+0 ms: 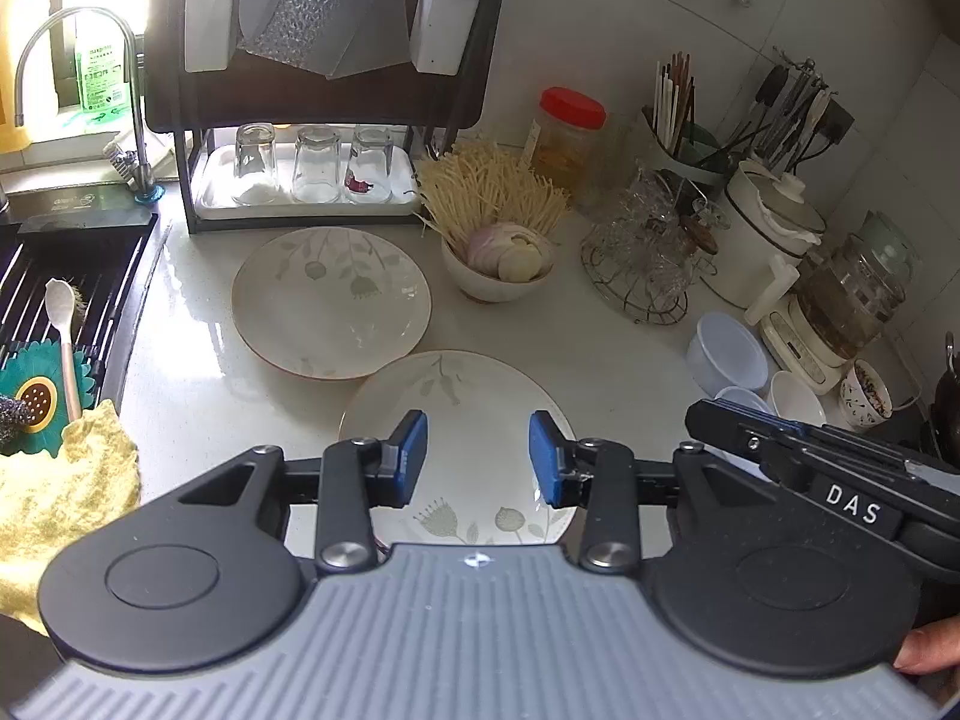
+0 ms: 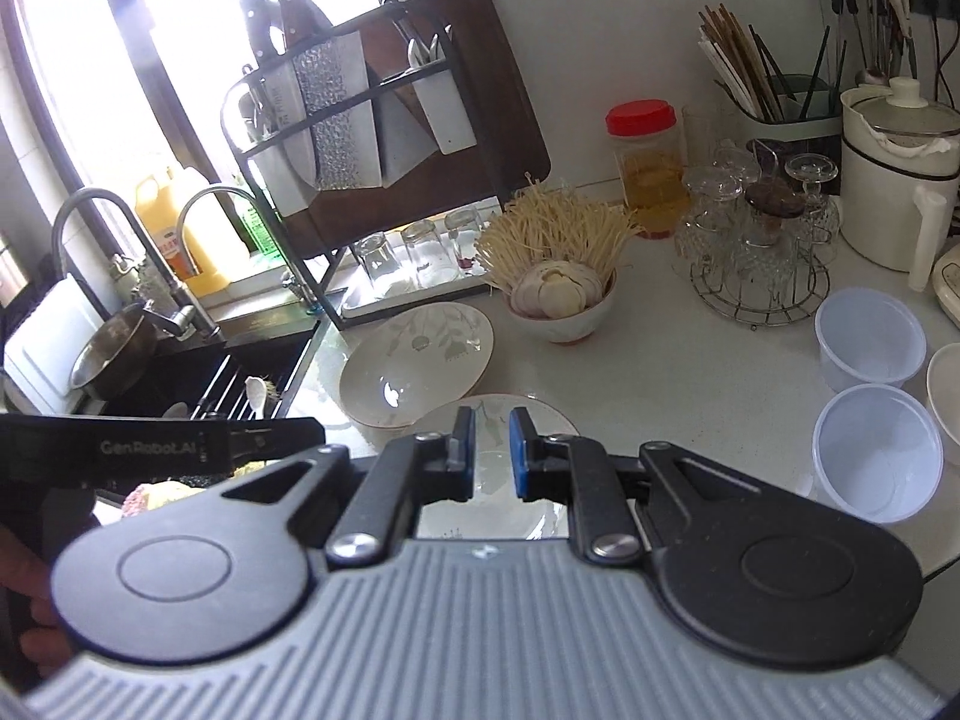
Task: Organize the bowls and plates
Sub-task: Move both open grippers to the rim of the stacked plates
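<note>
Two floral-patterned plates lie on the white countertop [image 1: 600, 360]: the far plate [image 1: 331, 302] sits in front of the dish rack [image 1: 312, 90] with its upturned glasses [image 1: 316, 165], and the near plate [image 1: 462, 450] lies just beside it, whether their rims overlap being hard to tell. The left gripper [image 1: 478, 459] hangs above the near plate, jaws partly open with nothing between them. The right gripper [image 2: 492, 450] is nearly closed on nothing (a narrow gap shows between its blue pads), with a bowl of sliced onion and enoki mushrooms [image 2: 561, 300] farther back and two empty plastic containers [image 2: 873, 396] at the right.
</note>
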{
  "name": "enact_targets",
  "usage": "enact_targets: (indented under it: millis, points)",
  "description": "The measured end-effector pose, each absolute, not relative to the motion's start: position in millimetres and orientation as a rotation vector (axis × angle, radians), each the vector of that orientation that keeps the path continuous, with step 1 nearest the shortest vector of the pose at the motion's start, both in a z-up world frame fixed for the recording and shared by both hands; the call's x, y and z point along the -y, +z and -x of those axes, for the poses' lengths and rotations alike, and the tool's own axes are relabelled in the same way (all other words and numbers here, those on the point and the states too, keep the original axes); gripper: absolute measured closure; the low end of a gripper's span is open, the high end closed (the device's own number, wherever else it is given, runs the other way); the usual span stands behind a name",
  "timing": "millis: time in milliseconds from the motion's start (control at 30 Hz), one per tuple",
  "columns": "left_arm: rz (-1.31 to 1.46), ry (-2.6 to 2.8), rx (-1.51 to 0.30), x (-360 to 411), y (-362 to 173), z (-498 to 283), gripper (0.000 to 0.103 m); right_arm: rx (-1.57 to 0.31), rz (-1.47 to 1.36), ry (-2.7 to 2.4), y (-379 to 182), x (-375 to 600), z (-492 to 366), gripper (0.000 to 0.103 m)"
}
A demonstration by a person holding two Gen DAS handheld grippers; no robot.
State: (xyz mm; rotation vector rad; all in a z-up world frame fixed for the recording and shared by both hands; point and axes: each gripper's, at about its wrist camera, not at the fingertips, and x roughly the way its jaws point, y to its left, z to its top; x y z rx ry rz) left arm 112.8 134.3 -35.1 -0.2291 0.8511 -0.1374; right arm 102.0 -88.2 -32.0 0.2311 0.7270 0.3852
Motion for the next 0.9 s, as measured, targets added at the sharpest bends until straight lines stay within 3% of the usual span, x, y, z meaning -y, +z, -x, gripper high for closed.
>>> enact_targets:
  millis: [900]
  points:
    - [0.279, -0.05, -0.845, -96.9, -29.2, -66.3, 0.054, -0.719, -0.197, 0.439, -29.3, 127.6, -72.2, 0.087]
